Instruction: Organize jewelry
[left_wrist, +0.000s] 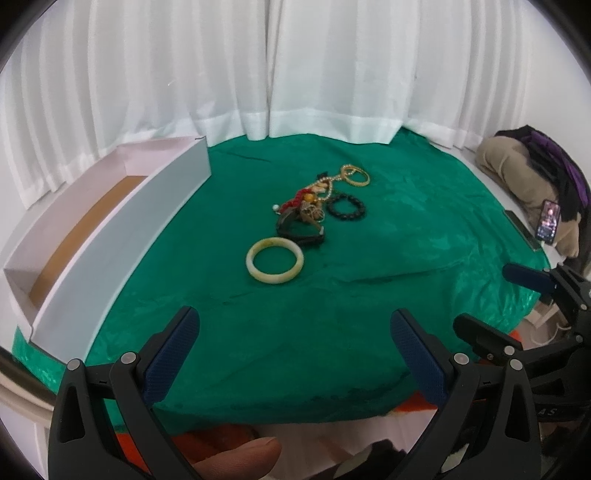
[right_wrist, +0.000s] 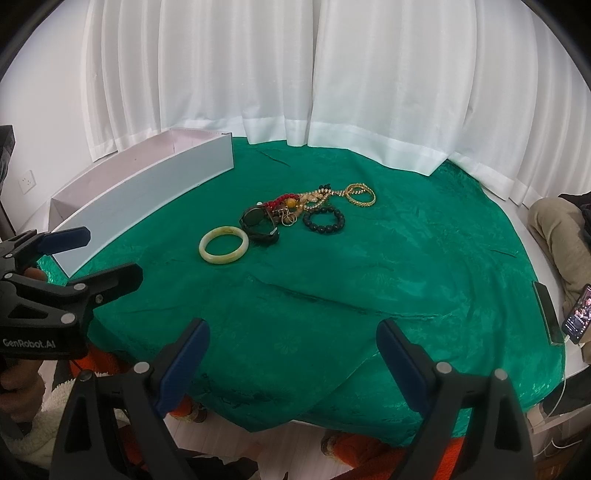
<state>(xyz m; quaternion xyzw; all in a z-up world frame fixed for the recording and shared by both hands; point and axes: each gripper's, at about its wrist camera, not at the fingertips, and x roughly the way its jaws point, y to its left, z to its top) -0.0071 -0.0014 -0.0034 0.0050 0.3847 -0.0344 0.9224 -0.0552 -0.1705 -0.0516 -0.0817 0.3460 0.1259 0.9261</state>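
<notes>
Left gripper (left_wrist: 295, 325): 1, lower edge of the left wrist view, both blue-padded fingers spread wide, nothing between them; hangs over the near edge of the cloth.
Right gripper (right_wrist: 293, 332): 1, bottom of the right wrist view, fingers wide apart, empty; also seen at the right edge of the left wrist view.
Green cloth (left_wrist: 369, 295): 1, wrinkled, covers the table across the middle of both views.
Jade bangle (left_wrist: 275, 260): 1, pale cream-green, lies flat on the cloth at frame centre, nearest piece to both grippers, well apart from them.
Black watch (left_wrist: 301, 232): 1, just behind the bangle, touching the tangled pile.
Tangled pile (left_wrist: 312, 201): red beads, an amber bead, gold chain and small rings knotted together – cannot count the pieces.
Black bead bracelet (left_wrist: 346, 207): 1, closed loop, just right of the pile.
Gold bangles (left_wrist: 356, 175): 2 as far as I can tell, overlapping, far end of the row, upper centre.
White box (left_wrist: 122, 229): 1, long, open top, brown floor inside, left side of the frame, well apart from the jewelry – none of it inside.
White curtains (left_wrist: 295, 66): across the top of both views.
Phone (left_wrist: 549, 220): 1, screen lit, right edge.
Thumb (left_wrist: 243, 458): 1, bottom centre of the left wrist view.
</notes>
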